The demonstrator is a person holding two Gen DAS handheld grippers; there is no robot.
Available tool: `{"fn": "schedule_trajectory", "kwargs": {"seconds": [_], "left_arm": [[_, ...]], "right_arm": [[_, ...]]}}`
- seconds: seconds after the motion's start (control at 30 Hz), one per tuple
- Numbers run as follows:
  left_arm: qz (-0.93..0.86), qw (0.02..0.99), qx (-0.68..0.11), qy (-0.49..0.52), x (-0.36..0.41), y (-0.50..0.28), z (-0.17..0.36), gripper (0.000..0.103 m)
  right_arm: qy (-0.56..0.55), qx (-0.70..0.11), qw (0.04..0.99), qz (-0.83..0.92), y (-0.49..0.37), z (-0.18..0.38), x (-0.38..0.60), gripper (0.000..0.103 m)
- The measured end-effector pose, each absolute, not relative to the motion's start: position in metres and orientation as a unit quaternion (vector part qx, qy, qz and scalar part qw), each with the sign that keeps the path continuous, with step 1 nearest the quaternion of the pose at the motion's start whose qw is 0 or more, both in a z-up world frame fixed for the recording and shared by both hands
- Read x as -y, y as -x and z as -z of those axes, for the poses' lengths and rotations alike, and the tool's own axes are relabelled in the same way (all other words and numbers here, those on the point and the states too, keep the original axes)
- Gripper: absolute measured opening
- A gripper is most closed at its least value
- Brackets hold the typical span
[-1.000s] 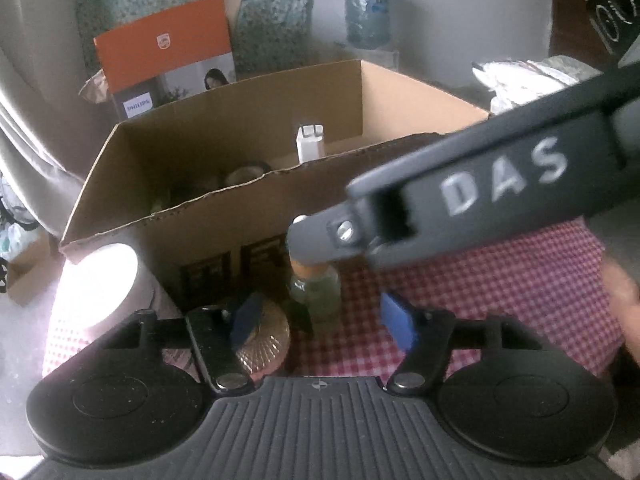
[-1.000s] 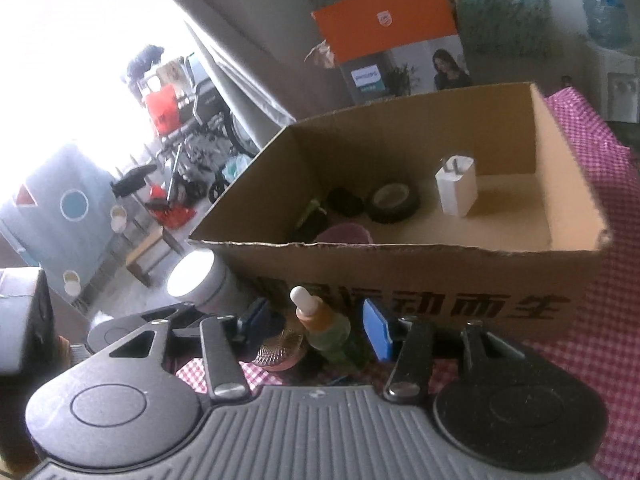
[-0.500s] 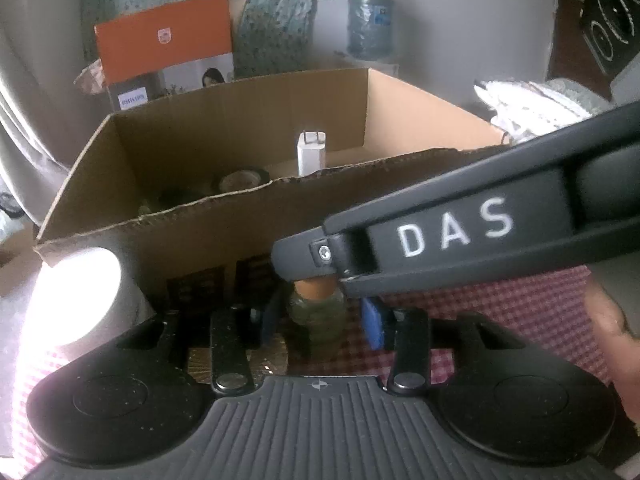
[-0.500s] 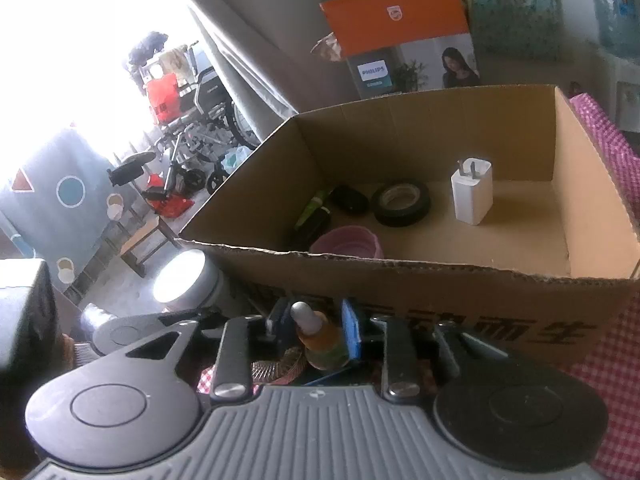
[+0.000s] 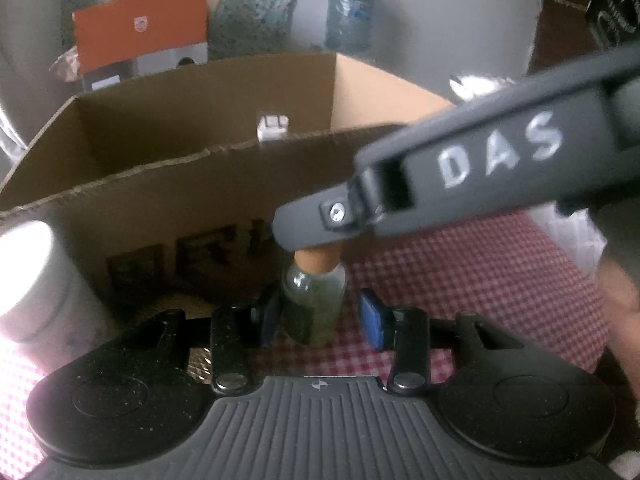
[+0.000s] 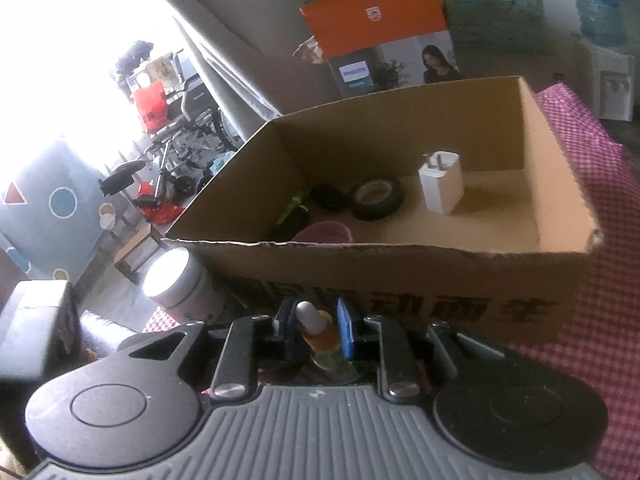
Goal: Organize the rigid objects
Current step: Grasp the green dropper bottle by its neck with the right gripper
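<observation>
A small glass dropper bottle [image 5: 314,304] with an orange collar stands on the chequered cloth in front of the cardboard box [image 5: 160,208]. My left gripper [image 5: 320,316] straddles its body. The left pad lies against the glass and the right pad [image 5: 372,322] stands a little off it. The black finger [image 5: 480,168] of my right gripper crosses from the right and hides the bottle's top. In the right wrist view my right gripper [image 6: 316,326] is shut on the dropper bottle [image 6: 320,336], at its white tip and orange collar.
The cardboard box [image 6: 400,276] holds a white charger plug [image 6: 440,188], a black tape roll [image 6: 376,198], a pink cup [image 6: 324,232] and dark items. A white jar [image 6: 176,280] stands left of the box. An orange carton [image 6: 380,28] leans behind it.
The right gripper's pads closed from either side onto the dropper's top. The left gripper's jaws narrowed around the bottle's body. Both hands stayed about where they were.
</observation>
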State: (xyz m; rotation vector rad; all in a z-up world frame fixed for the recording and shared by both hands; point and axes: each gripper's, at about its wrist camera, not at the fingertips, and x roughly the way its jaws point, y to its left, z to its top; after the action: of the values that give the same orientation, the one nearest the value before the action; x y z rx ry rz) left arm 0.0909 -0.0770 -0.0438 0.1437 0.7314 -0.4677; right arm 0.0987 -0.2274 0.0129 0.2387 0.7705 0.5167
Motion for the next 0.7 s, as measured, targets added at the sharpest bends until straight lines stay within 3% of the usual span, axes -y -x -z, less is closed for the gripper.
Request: {"fn": "schedule_trajectory", "kwargs": {"seconds": [0.47, 0.7], "left_arm": [[0.205, 0.907, -0.348, -0.121, 0.095, -0.087, 0.055, 0.035], [0.203, 0.909, -0.343, -0.124, 0.099, -0.090, 0.054, 0.031]], "right_arm": [[-0.117, -0.389, 0.880, -0.244, -0.109, -0.003, 0.231, 0.031], [-0.120, -0.389, 0.880, -0.244, -0.112, -0.003, 0.233, 0.029]]}}
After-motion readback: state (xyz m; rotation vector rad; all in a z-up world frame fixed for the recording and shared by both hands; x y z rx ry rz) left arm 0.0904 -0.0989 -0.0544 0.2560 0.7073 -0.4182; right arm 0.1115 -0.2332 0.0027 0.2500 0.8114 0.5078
